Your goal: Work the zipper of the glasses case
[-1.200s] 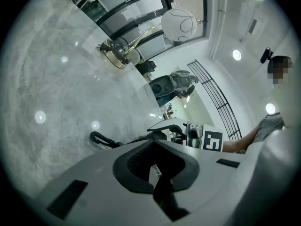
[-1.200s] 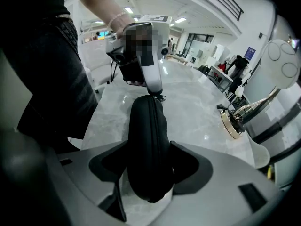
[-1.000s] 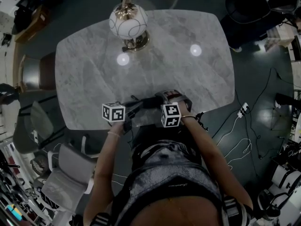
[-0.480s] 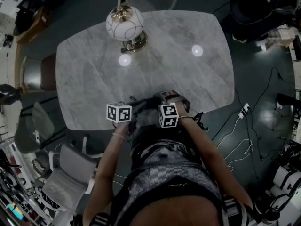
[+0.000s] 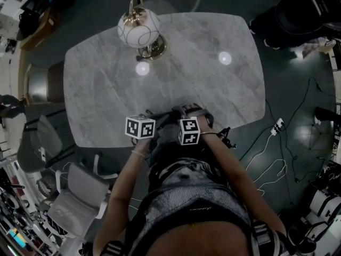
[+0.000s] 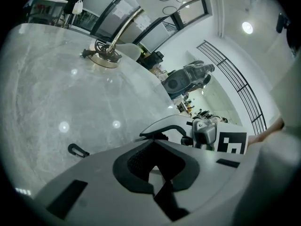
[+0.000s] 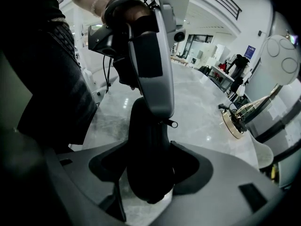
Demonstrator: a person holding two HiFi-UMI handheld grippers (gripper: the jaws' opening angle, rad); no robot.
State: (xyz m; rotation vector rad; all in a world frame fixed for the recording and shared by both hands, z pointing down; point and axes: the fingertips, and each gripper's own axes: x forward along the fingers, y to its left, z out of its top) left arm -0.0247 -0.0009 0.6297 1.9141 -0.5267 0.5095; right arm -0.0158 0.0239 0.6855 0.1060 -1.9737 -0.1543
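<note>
Since a second ago the left gripper has slid rightward along the near edge of the table and turned a little. It now lies closer to the right gripper, which has kept its place.

The large grey marble table with rounded corners carries a lamp with a white globe shade and a brass base at its far side. Both bare forearms reach forward from the torso, the left forearm straight and the right forearm angled in from the elbow. They meet just over the table's near edge. The left hand wraps the handle of its gripper, which tips shallowly down toward the right one. The right gripper points steeply down.

In the right gripper view its jaws are clamped on the black oblong glasses case, standing on end on the marble. The left gripper's grey tip sits against the case's upper end, jaws clenched together. Whether they pinch anything cannot be told. A small black zipper pull ring sticks out just beside that tip.
</note>
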